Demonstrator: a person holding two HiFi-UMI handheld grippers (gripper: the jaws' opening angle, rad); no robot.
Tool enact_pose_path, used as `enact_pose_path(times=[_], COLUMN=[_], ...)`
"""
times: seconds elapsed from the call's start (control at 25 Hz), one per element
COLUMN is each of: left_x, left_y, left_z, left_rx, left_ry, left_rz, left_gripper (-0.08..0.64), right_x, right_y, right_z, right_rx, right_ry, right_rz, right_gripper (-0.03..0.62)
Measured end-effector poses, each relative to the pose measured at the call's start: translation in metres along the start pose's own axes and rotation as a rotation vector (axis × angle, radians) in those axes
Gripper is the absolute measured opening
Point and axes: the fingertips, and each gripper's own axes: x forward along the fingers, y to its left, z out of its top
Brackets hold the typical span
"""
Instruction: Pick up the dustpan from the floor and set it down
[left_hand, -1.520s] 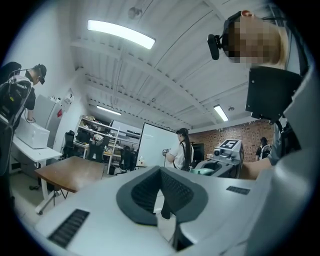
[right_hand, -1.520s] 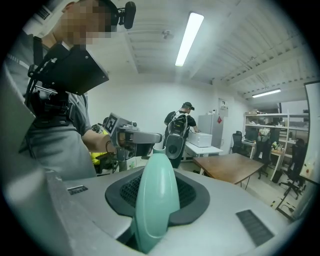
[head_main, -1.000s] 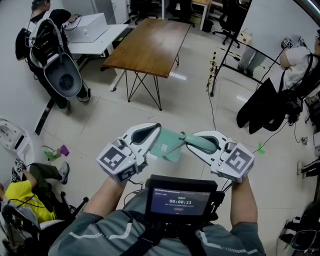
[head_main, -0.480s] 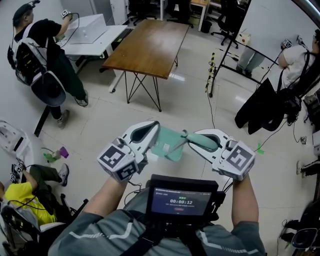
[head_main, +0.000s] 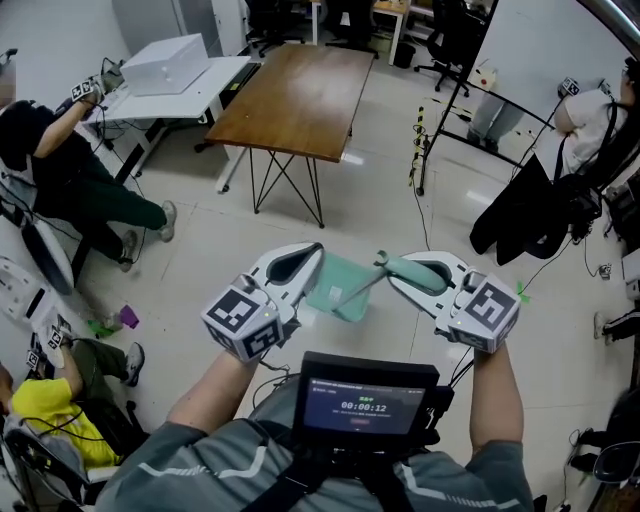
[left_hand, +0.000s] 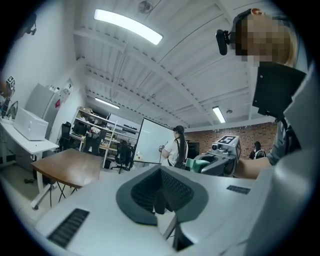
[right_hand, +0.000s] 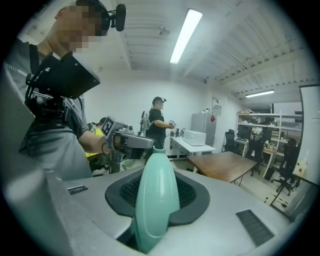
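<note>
Over floor tiles near wooden table: dustpan tight in left tool and right tool.

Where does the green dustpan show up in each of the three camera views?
Head view: dustpan at centre, between left tool and right tool.
Left gripper view: its handle right of centre, in the right tool.
Right gripper view: handle upright at centre, between the jaws.
Shared landmark: the brown table.

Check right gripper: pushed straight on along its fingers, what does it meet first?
Likely the left gripper, dead ahead past the dustpan handle that the right gripper grips; depth is unclear.
</note>
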Motion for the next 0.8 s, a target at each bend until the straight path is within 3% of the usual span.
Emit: enact_pose_path(times=[0.4, 0.8], left_x=[0.02, 0.159], left_y=[0.049, 0.115], left_z=[-0.003, -0.016], left_rx=[-0.01, -0.012], left_ry=[0.017, 0.038], left_rz=[-0.024, 0.033], left_gripper=[0.02, 0.02], right_x=[0.045, 0.053], right_y=[-0.052, -0.199], right_z=[-0.007, -0.051], right_rx=[-0.011, -0.027], right_ry=[0.042, 0.052], right_rz=[-0.029, 0.022], right_gripper=[0.117, 0.117])
